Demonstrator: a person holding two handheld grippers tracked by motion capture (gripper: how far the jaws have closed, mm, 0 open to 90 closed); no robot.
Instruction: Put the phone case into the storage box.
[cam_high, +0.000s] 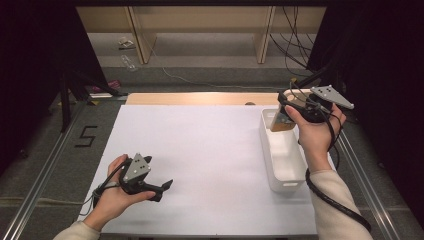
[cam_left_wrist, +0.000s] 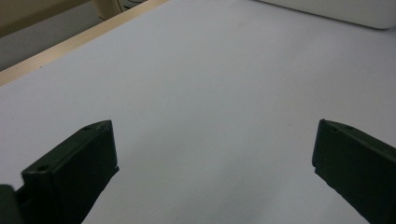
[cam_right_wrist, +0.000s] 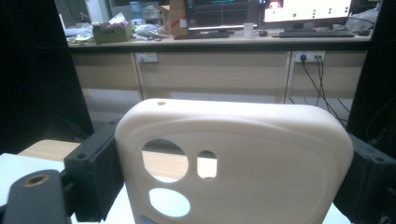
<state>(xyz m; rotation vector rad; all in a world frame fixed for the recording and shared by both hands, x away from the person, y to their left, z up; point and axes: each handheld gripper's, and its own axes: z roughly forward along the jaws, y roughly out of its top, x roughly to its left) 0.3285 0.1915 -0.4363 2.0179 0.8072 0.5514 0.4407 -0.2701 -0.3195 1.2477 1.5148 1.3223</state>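
Cream phone case (cam_right_wrist: 233, 163) stands upright, camera holes low, clamped in right gripper (cam_high: 286, 116) above white bin (cam_high: 282, 155); left gripper (cam_left_wrist: 215, 168) gapes empty

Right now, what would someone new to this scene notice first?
Probably the cream phone case, with its camera cutouts, clamped by its edges between the right gripper's fingers and held over the far end of the white bin at the table's right side. Next, the left gripper at the near left, its fingers wide apart with nothing between them above the bare white tabletop.
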